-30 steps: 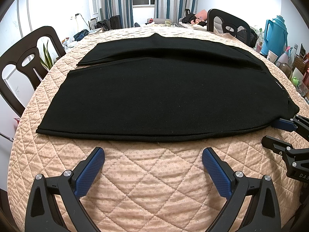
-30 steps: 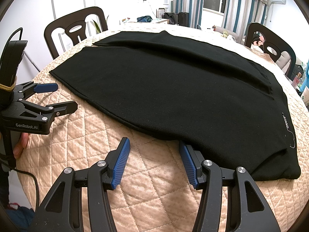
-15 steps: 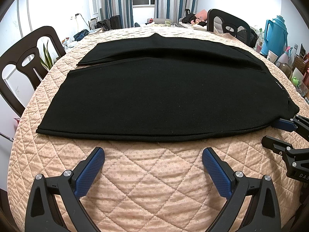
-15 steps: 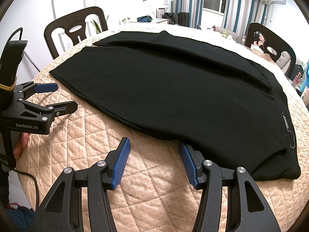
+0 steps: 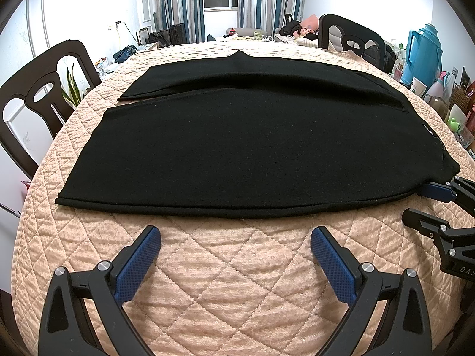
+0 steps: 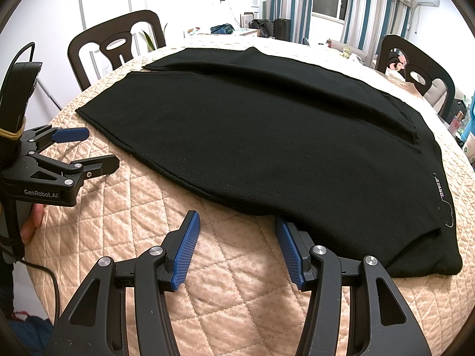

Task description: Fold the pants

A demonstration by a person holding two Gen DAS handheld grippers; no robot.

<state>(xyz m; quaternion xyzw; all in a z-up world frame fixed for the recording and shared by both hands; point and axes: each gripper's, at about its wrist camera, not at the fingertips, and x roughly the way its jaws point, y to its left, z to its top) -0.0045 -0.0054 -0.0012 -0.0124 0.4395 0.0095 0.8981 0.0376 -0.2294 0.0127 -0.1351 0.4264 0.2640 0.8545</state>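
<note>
The pants are plain black. The table wears a peach cover quilted in diamonds. Both grippers are black with blue dotted pads. Behind the table hang blue-and-grey striped curtains.

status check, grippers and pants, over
Left gripper open, short of hem. Right gripper open at near edge of black pants, flat on quilted table. Nothing in the way.
</note>
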